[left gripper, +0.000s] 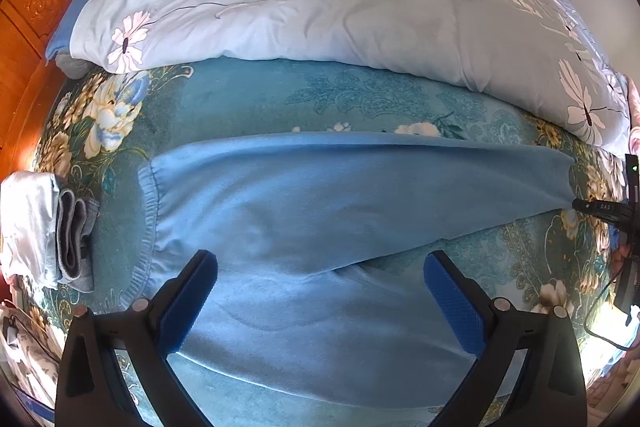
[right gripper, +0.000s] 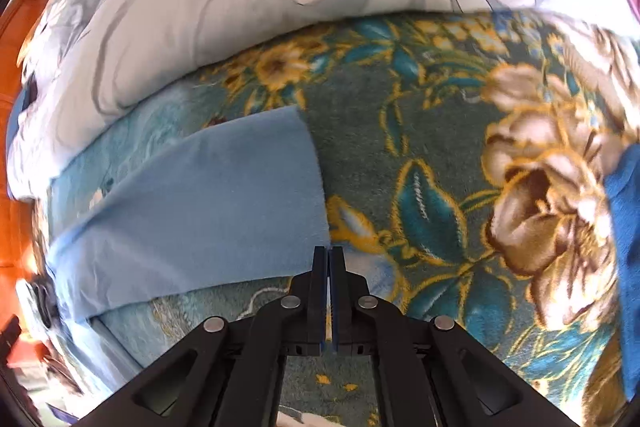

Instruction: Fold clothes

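Blue sweatpants [left gripper: 320,211] lie lengthwise flat on floral blanket [left gripper: 248,95], crosswise fold pending; folded pile [left gripper: 48,227] beside. Left gripper [left gripper: 320,291] spread wide; right gripper [right gripper: 328,251] clenched, seemingly empty, at leg hem [right gripper: 312,163].

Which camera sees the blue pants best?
The left wrist view: the light blue fleece pants stretch across it from elastic waistband to leg end. The right wrist view shows only one leg end.

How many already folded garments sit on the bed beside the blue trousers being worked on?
2: a folded pale silky garment at the bed's left edge, and a folded grey denim-like garment touching its right side, left of the light blue trousers' waistband. Others may lie out of view.
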